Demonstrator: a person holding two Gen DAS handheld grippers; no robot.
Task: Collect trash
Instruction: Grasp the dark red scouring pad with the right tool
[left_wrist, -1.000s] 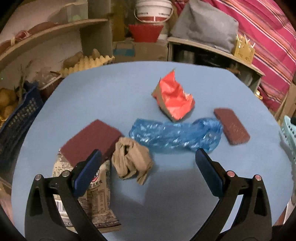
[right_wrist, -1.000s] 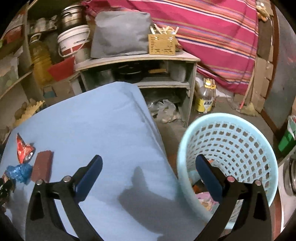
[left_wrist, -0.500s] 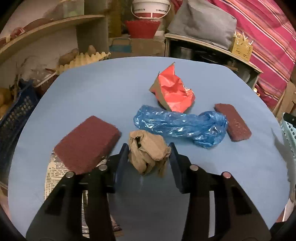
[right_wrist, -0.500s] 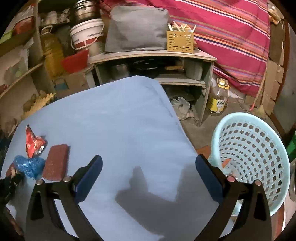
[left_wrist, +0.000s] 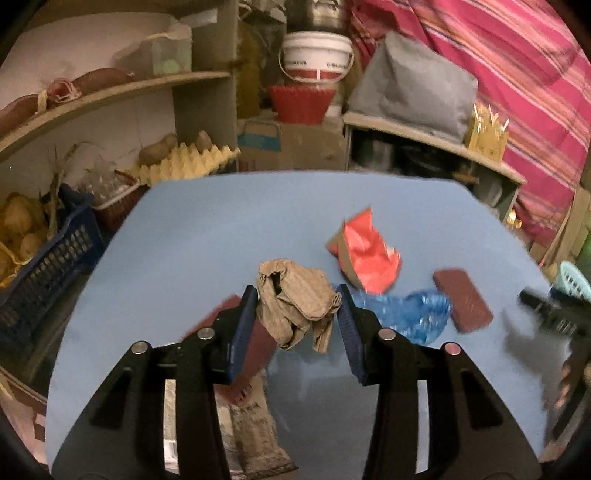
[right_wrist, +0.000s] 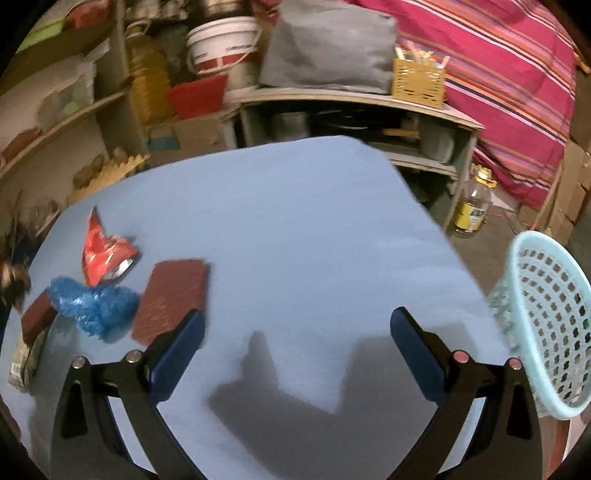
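My left gripper (left_wrist: 297, 306) is shut on a crumpled brown paper wad (left_wrist: 293, 301), held a little above the blue table (left_wrist: 207, 236). Beyond it lie a red wrapper (left_wrist: 367, 256), a crumpled blue plastic bag (left_wrist: 406, 312) and a small maroon pad (left_wrist: 463, 301). A larger maroon pad (left_wrist: 255, 347) and a printed packet (left_wrist: 255, 435) lie under the left fingers. My right gripper (right_wrist: 295, 336) stands open over bare table, with a maroon pad (right_wrist: 171, 299), the blue bag (right_wrist: 94, 304) and the red wrapper (right_wrist: 103, 254) to its left. A light-blue trash basket (right_wrist: 546, 325) stands at the right.
Shelves with an egg tray (left_wrist: 184, 164), a dark blue crate (left_wrist: 44, 258), a white bucket (left_wrist: 316, 55) and a red bowl (left_wrist: 299, 103) stand behind the table. A grey cushion (right_wrist: 328, 46) lies on a low shelf; a bottle (right_wrist: 474, 205) stands on the floor.
My left gripper closed on the brown paper wad and lifted it off the table. My right gripper swung left from the basket over the table toward the trash.
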